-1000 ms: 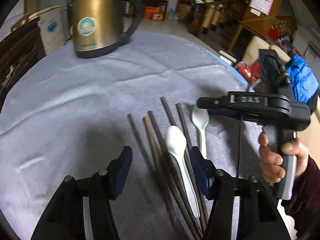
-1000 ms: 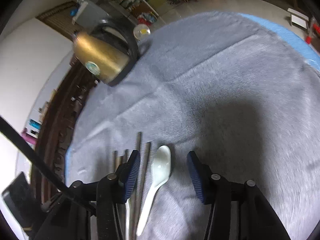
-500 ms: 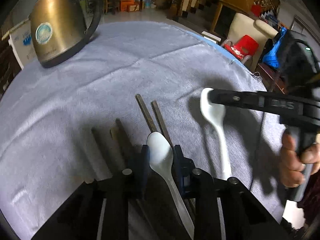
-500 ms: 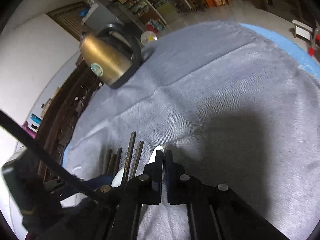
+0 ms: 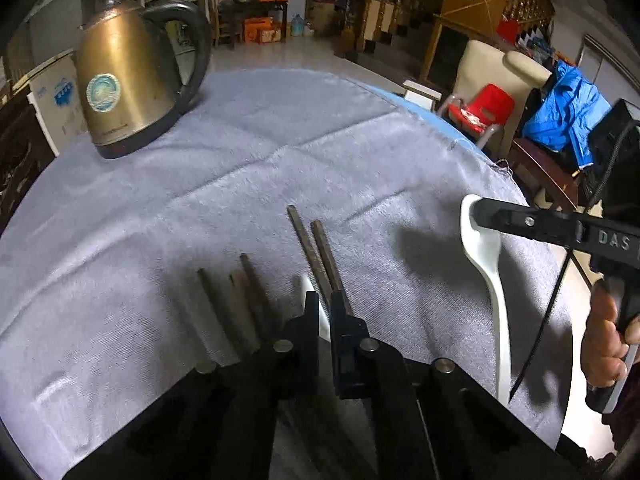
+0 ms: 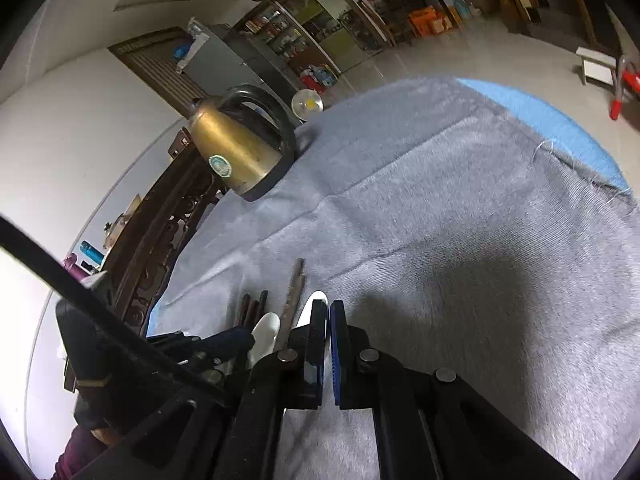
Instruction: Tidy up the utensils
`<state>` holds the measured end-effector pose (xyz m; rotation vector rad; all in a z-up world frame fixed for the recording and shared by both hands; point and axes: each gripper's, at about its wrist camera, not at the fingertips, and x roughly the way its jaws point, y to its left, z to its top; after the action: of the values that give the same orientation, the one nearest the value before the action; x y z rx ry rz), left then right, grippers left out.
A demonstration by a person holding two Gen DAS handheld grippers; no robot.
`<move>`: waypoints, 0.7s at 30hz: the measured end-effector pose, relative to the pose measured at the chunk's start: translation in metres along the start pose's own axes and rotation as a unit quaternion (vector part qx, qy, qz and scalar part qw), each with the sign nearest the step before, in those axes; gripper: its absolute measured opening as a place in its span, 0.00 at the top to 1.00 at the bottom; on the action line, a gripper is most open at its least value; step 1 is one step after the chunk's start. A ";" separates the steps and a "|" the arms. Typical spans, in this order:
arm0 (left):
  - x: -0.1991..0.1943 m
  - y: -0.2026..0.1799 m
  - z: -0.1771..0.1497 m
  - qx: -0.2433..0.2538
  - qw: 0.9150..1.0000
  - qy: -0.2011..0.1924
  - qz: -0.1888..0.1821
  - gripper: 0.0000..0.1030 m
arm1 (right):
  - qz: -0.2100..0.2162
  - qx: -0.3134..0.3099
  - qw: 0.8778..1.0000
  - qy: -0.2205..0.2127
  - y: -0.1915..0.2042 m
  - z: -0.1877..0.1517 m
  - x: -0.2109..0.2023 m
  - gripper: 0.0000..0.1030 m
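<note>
Nearest the left camera, the left claw (image 5: 325, 306) pinches a white spoon (image 5: 306, 286) among dark chopsticks (image 5: 316, 248) on the grey-clothed tabletop (image 5: 280, 152); rightward, the right claw (image 5: 478, 210), lettered "DAS", grips a second spoon (image 5: 494, 280); farthest, a brass kettle (image 5: 124, 88) bears a round, unreadable label.

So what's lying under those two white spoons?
Under the spoon held at the right shows only grey cloth. The other spoon lies among dark chopsticks, mostly hidden by the left gripper, so what is beneath it cannot be seen.
</note>
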<state>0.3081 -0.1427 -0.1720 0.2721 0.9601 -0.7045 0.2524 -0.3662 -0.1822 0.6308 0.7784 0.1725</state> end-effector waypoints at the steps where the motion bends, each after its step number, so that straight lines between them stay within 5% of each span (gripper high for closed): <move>1: -0.003 0.001 -0.001 -0.003 1.000 -0.002 0.000 0.96 | 0.000 -0.003 1.000 -0.003 0.003 -0.001 -0.003 0.97; 9: -0.014 -0.003 -0.006 0.011 0.999 -0.003 0.033 0.96 | -0.010 -0.039 0.999 -0.026 0.031 -0.018 -0.031 0.97; 11: -0.009 -0.006 -0.008 0.013 0.999 0.010 0.038 0.63 | -0.015 -0.047 0.998 -0.027 0.034 -0.022 -0.035 0.97; 13: -0.001 -0.010 -0.009 0.018 0.998 0.020 0.051 0.49 | -0.014 -0.045 0.998 -0.028 0.033 -0.024 -0.036 0.97; 18: 0.022 -0.003 -0.009 0.001 0.997 0.039 0.065 0.49 | -0.014 -0.037 0.999 -0.024 0.025 -0.027 -0.036 0.97; 21: 0.025 0.002 -0.007 -0.003 0.997 0.028 0.071 0.81 | -0.016 -0.033 0.999 -0.019 0.019 -0.028 -0.034 0.97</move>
<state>0.3140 -0.1483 -0.1973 0.3532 0.9856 -0.5657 0.2101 -0.3505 -0.1656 0.5579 0.7422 0.1563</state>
